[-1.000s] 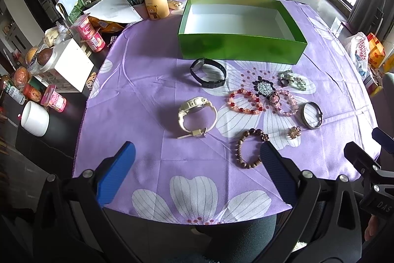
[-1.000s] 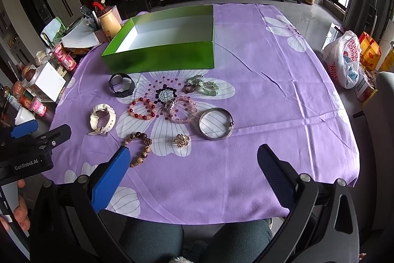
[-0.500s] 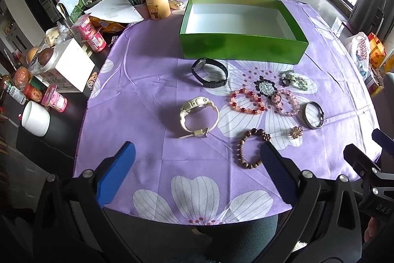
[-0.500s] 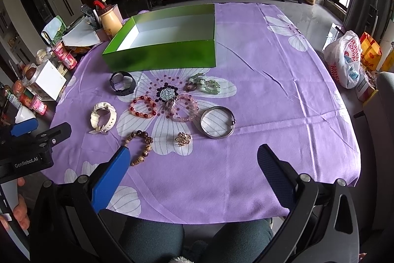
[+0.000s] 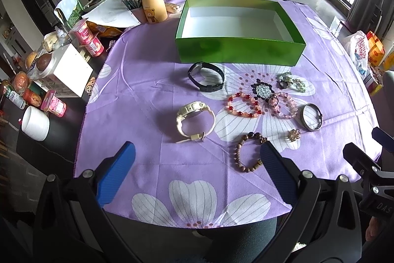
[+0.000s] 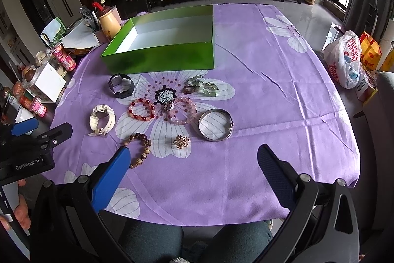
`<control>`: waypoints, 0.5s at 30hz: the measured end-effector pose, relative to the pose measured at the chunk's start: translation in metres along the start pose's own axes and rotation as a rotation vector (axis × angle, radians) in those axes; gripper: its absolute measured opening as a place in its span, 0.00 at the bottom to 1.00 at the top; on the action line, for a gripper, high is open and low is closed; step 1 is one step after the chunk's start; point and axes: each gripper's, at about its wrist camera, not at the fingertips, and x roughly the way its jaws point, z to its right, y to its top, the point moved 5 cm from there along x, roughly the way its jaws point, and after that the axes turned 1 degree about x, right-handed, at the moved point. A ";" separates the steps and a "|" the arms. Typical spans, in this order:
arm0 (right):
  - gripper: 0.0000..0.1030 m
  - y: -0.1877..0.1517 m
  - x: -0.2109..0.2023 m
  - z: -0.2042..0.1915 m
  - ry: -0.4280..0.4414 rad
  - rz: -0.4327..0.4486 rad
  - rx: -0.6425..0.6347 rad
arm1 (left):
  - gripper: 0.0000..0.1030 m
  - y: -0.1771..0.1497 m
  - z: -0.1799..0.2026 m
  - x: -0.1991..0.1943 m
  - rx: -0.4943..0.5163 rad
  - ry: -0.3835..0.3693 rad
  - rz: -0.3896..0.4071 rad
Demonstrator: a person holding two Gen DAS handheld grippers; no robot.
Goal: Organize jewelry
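The green box point(image 5: 240, 48) stands empty toward the far edge of the tabletop point(image 6: 283, 95), with the jewelry laid out on the purple cloth between it and the near edge. Both the left gripper point(image 5: 197, 159) and the right gripper point(image 6: 193, 157) are held released over the near edge, nothing grasped. The silver bangle point(image 6: 216, 124) could be rolled aside by a clumsy pinch, and the gold brooch point(image 6: 181, 141) is judged small enough to be missed or dropped, the cloth being snagged instead.

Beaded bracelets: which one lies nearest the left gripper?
The brown wooden-bead bracelet, right beside the left gripper's right jaw. The red bracelet and pink bracelet lie farther up the cloth.
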 end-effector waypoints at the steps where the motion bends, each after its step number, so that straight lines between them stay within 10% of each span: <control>1: 0.99 0.000 0.000 0.000 0.003 0.001 0.001 | 0.98 0.000 0.000 -0.001 0.000 -0.002 0.002; 15: 0.99 -0.004 0.002 -0.004 0.004 -0.006 -0.010 | 0.98 -0.002 -0.004 0.000 -0.003 -0.002 0.003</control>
